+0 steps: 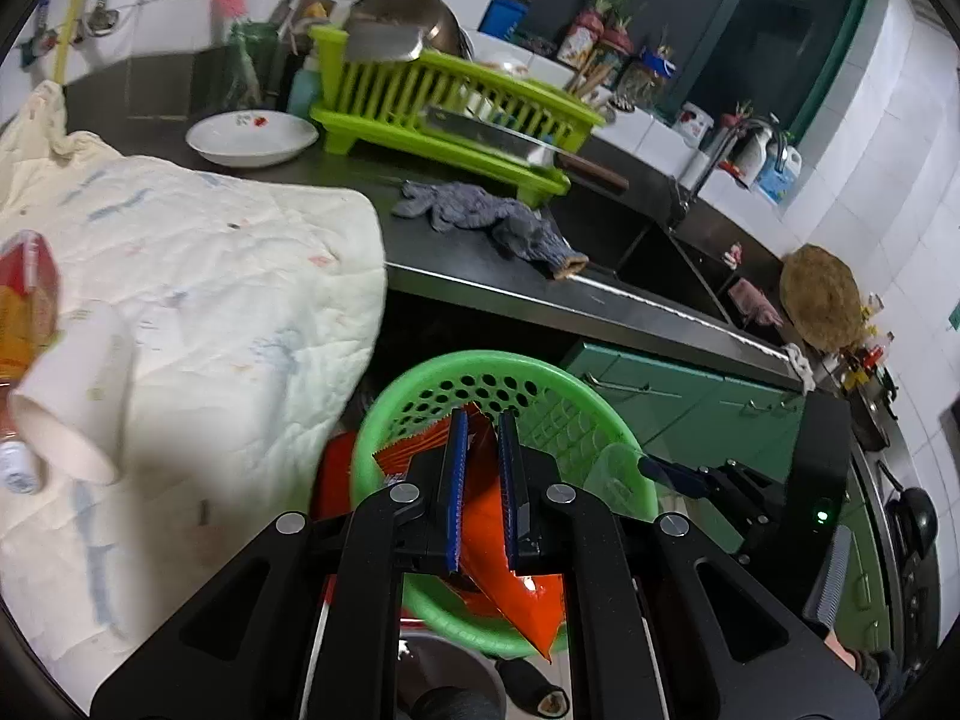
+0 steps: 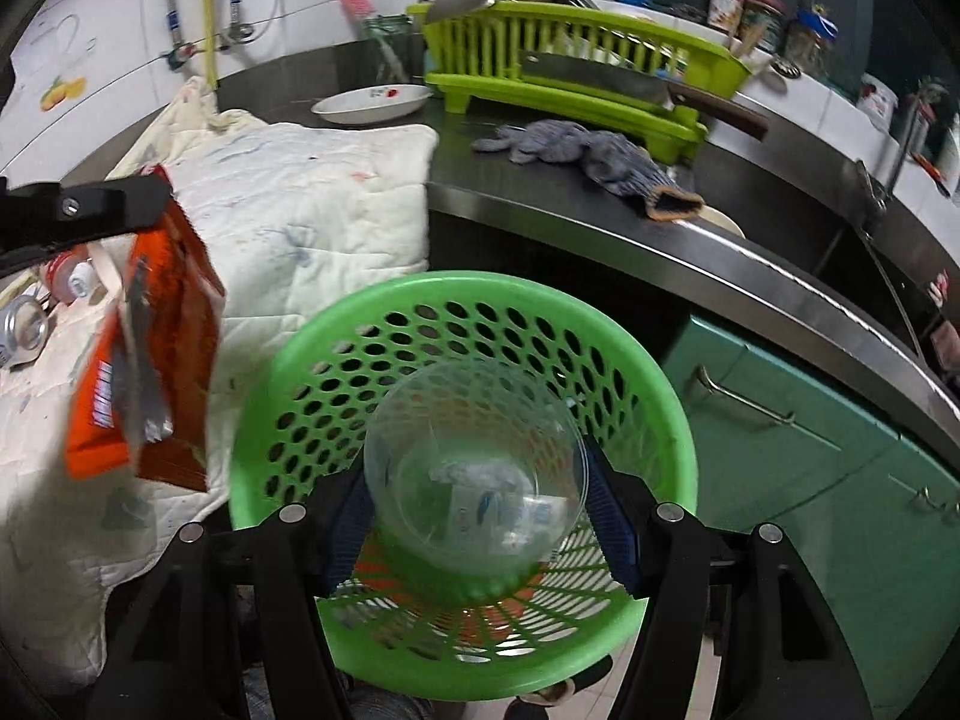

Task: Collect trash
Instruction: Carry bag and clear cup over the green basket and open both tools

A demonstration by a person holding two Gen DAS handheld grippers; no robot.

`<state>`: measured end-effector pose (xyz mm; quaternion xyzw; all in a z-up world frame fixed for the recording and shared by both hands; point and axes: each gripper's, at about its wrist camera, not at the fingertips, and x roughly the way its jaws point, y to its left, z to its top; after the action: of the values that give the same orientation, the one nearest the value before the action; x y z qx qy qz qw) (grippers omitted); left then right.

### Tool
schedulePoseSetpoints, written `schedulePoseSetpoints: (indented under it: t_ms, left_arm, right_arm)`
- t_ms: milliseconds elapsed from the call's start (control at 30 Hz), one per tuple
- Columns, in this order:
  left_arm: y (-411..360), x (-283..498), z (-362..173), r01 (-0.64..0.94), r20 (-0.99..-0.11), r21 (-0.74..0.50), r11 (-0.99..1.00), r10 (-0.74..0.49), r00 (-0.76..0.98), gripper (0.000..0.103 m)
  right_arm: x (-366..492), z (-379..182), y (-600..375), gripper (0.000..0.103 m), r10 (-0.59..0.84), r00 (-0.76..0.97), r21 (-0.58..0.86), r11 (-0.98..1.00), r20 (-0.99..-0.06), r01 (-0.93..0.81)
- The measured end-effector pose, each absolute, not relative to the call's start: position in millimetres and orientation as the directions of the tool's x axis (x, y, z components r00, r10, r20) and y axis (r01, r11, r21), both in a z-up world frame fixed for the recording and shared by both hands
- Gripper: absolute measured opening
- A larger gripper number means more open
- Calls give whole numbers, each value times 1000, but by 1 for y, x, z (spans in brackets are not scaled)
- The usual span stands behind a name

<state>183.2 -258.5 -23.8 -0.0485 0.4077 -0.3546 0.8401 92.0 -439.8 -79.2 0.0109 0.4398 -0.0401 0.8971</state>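
Observation:
My left gripper [image 1: 483,420] is shut on an orange snack wrapper [image 1: 531,600], which hangs over a green perforated basket [image 1: 420,373] standing below the counter's edge. In the right wrist view the left gripper [image 2: 153,204] dangles that wrapper [image 2: 180,312] just left of the basket [image 2: 480,289]. My right gripper [image 2: 477,480] is shut on a clear plastic cup [image 2: 474,420] with crumpled scraps inside, directly above the basket's opening. The right gripper [image 1: 666,474] with its cup [image 1: 618,474] also shows at the basket's right rim in the left wrist view.
A quilted white cloth [image 1: 210,276] covers the counter on the left and carries a white paper cup [image 1: 72,396], a red packet [image 1: 24,294] and a can [image 2: 24,330]. Behind are a plate [image 1: 252,135], a lime dish rack [image 1: 444,114] with a cleaver [image 2: 600,81], a grey glove [image 1: 480,219], and the sink [image 1: 672,264]. Green cabinets [image 2: 810,450] stand to the right.

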Motion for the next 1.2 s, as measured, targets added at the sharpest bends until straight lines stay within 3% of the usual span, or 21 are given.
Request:
schedulePoseSetpoints:
  t_ms: [167,233,333,867,1200]
  left_arm:
    - [-276,189,-41,547,-678,-368,752,-620,395,15]
    - [-276,189,-45,543,-681,-373,752,-620,390,35]
    - [-274,186,-47,540,-679,-363,760,-612,406,47]
    - [-191,164,-23,441,-680,-330,834,-534,502,47]
    - [-116,142,-1,335,-667,-264,904,-422,614,49]
  right_arm:
    - [92,-86,-452,65,-64,601,0,994,-796,105]
    - [91,-87,-453,68,-67,602,-2,994,-795,109]
    - [90,-86,-453,68,-73,603,-5,994,-794,113]
    - [91,-59,-398,72,-20,650,-4,1000,-760,25]
    - [104,-42,-352,72,43,669,5,998,-742,-58]
